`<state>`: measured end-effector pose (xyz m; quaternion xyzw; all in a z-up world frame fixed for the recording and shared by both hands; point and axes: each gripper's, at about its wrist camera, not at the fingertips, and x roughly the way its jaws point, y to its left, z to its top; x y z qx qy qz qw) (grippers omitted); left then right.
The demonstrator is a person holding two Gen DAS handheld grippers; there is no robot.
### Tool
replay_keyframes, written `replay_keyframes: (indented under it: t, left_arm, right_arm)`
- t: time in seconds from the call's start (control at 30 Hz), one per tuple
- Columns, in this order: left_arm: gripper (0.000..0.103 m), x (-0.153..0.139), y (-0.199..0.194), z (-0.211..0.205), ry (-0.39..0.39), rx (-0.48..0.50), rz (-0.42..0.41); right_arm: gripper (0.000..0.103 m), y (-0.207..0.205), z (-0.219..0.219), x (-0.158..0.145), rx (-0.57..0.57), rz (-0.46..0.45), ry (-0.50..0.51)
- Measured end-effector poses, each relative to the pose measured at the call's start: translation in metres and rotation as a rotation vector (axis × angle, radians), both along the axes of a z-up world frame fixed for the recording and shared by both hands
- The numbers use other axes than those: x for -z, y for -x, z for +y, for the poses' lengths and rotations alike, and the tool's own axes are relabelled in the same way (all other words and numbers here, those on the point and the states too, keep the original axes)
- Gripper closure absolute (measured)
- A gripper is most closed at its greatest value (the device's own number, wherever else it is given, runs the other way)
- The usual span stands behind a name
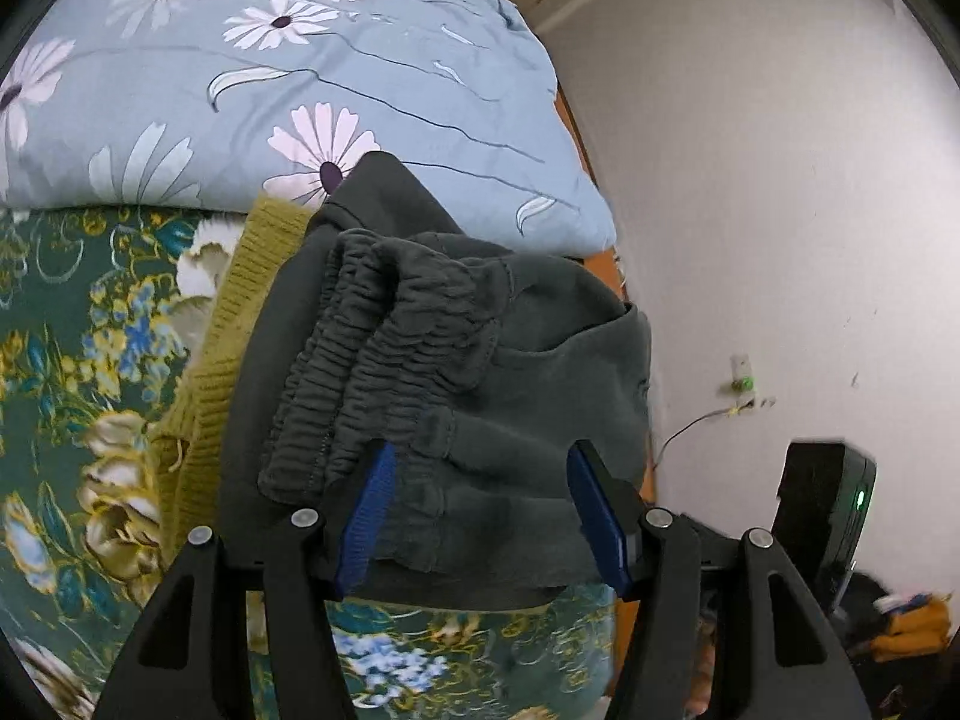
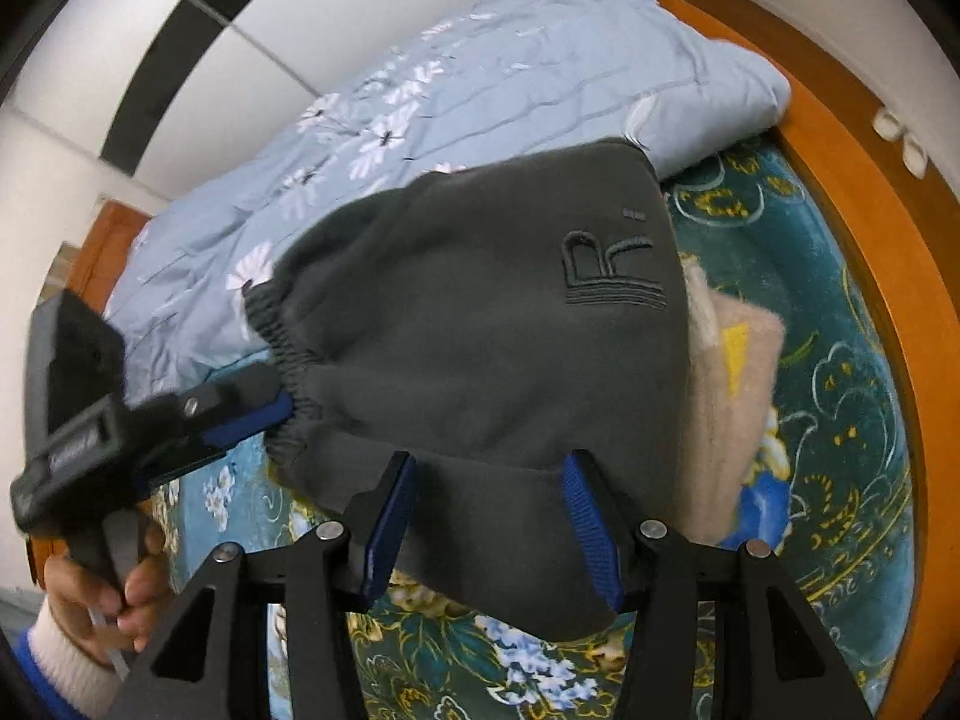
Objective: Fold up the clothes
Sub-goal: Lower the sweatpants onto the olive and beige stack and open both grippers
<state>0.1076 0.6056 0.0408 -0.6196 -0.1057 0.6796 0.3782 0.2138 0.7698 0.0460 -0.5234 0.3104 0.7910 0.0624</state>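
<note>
Grey trousers (image 2: 480, 324) hide a beige sweater (image 2: 732, 396); both tools spread, left (image 1: 480, 516) perhaps touching.

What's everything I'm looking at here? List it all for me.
Trousers: one, dark grey, folded, on top of the clothes pile, embroidered R on top.
Knit sweater: one, mustard yellow, under the trousers.
Fuzzy garment: one, beige, under the trousers.
Quilt: one, light blue with daisies, folded at the far end of the bed.
Bedsheet: one, dark green floral, under everything.
Bed frame: one, orange wood, around the sheet.
Left gripper: black with blue pads, open at the waistband.
Right gripper: same, open at the near edge.
Hand: one, holding the left gripper's handle.
</note>
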Motion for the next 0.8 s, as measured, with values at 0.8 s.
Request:
replay_keyframes:
  t: [0.8]
  left_arm:
    - [0.024,-0.044,-0.107,-0.091,0.065,-0.073,0.167]
  right_arm:
    - [0.022,-0.091,-0.087,-0.038,0.08,0.043,-0.023]
